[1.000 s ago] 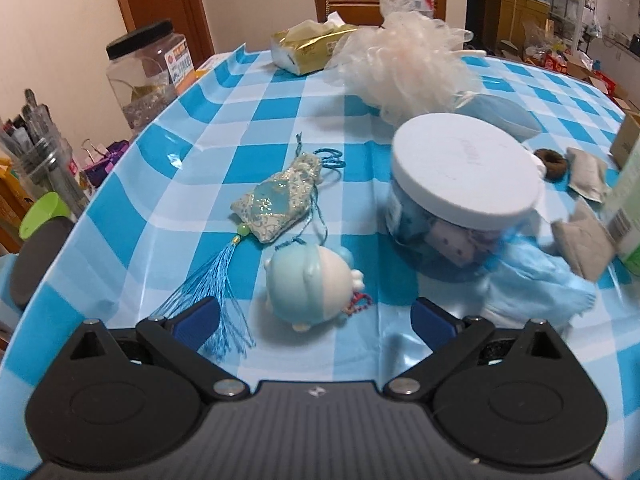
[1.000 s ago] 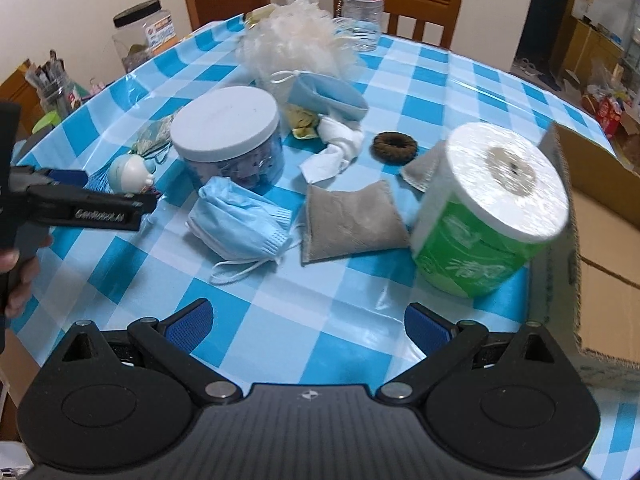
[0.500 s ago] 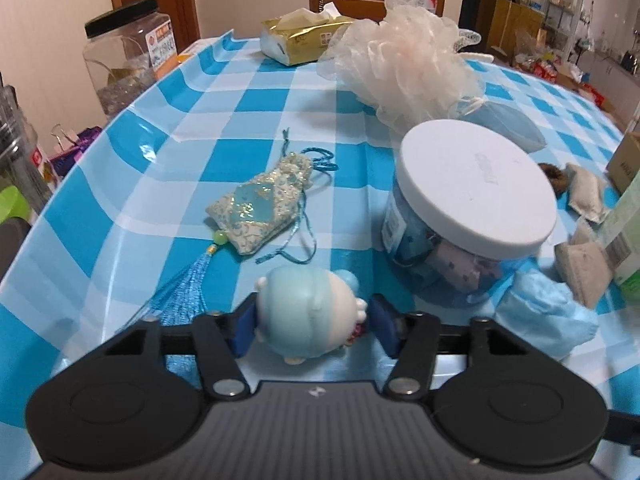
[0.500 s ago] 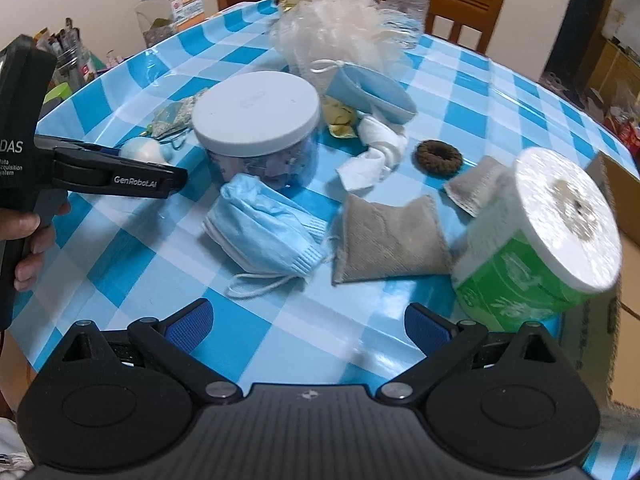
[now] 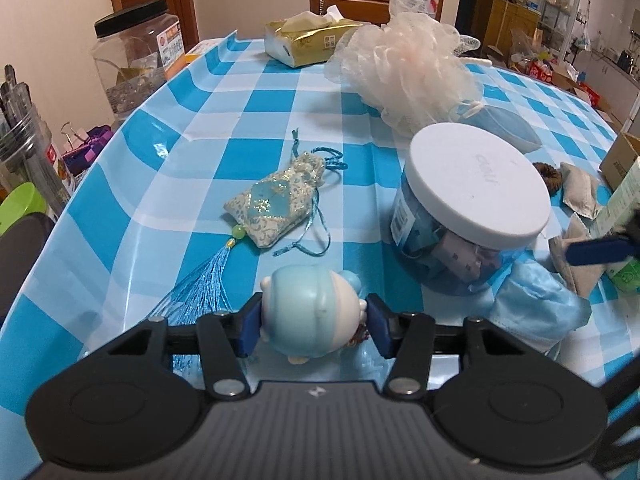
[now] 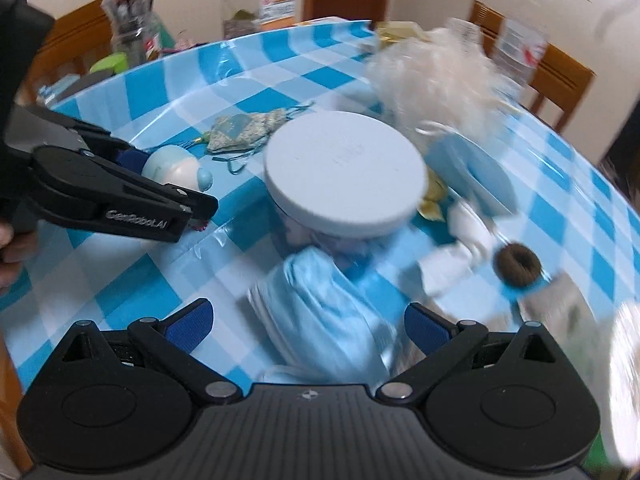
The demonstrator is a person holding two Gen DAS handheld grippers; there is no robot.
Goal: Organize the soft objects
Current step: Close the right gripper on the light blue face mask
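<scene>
My left gripper (image 5: 312, 330) is shut on a pale blue squishy toy (image 5: 310, 320), low over the checked tablecloth; both show from the side in the right wrist view, the toy (image 6: 176, 166) between the black fingers. My right gripper (image 6: 308, 326) is open, with a crumpled blue face mask (image 6: 320, 320) lying between its pads; the view is blurred. The mask also shows in the left wrist view (image 5: 536, 308). A brocade sachet with a tassel (image 5: 276, 200), a mesh bath pouf (image 5: 408, 68), grey pouches (image 5: 576, 188) and a brown scrunchie (image 6: 518, 266) lie around.
A clear jar with a white lid (image 5: 472, 204) stands mid-table, close behind the mask. A tissue pack (image 5: 312, 40), a large plastic jar (image 5: 136, 52) and a pen holder (image 5: 24, 148) stand at the far and left edges. A green toilet roll (image 5: 624, 232) stands right.
My left gripper has closed on the squishy toy and holds it. My right gripper has swung left and forward, from the table's near edge to the face mask in front of the jar.
</scene>
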